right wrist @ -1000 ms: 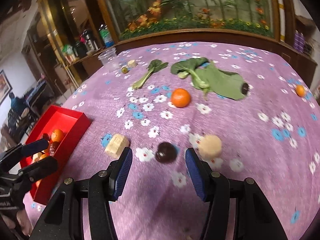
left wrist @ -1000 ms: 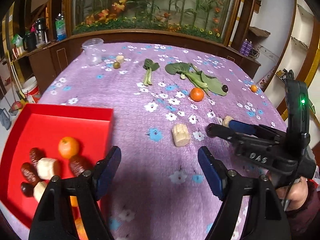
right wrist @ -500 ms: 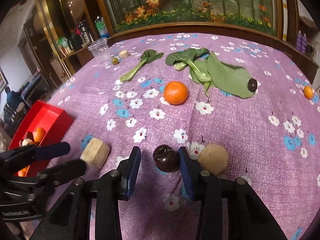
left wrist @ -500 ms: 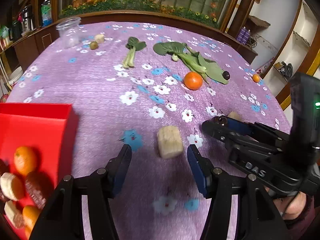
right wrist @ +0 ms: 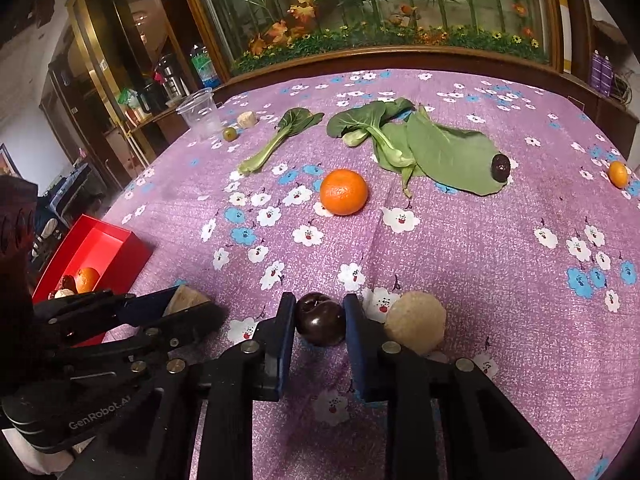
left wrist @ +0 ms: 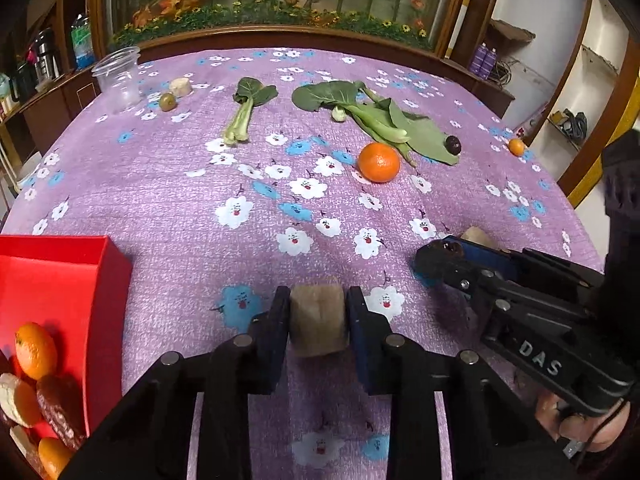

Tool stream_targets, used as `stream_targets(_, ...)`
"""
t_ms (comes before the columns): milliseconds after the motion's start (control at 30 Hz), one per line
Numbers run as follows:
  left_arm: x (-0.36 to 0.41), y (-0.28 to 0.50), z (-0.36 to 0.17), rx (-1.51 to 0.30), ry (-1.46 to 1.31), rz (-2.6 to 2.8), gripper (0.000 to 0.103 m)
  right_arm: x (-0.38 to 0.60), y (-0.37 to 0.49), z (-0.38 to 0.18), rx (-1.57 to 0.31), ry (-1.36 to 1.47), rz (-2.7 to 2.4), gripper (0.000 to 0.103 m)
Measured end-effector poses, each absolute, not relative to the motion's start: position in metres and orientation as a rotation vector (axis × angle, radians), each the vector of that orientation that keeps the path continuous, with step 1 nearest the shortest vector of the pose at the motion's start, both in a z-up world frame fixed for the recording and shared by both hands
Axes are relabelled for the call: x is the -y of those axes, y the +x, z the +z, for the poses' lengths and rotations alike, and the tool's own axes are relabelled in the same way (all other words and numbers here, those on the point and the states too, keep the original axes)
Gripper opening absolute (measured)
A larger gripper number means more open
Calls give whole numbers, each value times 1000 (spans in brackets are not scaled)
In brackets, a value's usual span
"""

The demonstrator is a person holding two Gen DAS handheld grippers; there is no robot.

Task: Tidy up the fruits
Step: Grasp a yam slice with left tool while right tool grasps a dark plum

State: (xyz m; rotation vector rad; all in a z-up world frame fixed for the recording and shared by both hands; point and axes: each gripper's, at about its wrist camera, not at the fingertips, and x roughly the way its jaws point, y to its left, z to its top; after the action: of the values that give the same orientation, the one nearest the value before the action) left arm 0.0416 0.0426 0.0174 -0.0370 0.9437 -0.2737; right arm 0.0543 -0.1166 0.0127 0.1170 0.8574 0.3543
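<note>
My left gripper [left wrist: 318,312] is shut on a beige fruit chunk [left wrist: 318,326] on the purple flowered cloth. My right gripper [right wrist: 320,312] is shut on a dark round fruit [right wrist: 320,319], with a round beige fruit [right wrist: 416,322] touching its right finger. The red box [left wrist: 76,280] at the left holds oranges, dark dates and beige pieces. A large orange [left wrist: 378,162] lies mid-table, with a small orange [left wrist: 516,147] far right and a dark fruit [left wrist: 453,145] on the greens. The right gripper also shows in the left wrist view [left wrist: 444,254].
Bok choy leaves [left wrist: 372,116] and a single stalk [left wrist: 246,108] lie at the back. A clear plastic cup [left wrist: 118,78], a green fruit [left wrist: 167,101] and a beige piece [left wrist: 179,87] stand at the back left. A wooden cabinet with plants runs behind the table.
Both grippers moved forward and closed: the left on the beige chunk, the right on the dark fruit. The red box slid toward the left edge of the left wrist view.
</note>
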Motion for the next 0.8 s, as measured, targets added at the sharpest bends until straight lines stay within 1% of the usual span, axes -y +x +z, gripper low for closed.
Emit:
stream_targets(233,-69,16,36,-902,-122,-254,27,118,49,15,-841,126,345,26)
stream_targets(433,-105,-12,51,-862,-204,-215,27,114,39,18,-825,144,354,26)
stream_targets(600,-153,-38,70,-796,-267,-144,27,103,18,35,-796,121,367,26)
stream_targets(800,-215,-66,79,-729,-358,-44,27,72,-3,60,-786,77,420,26)
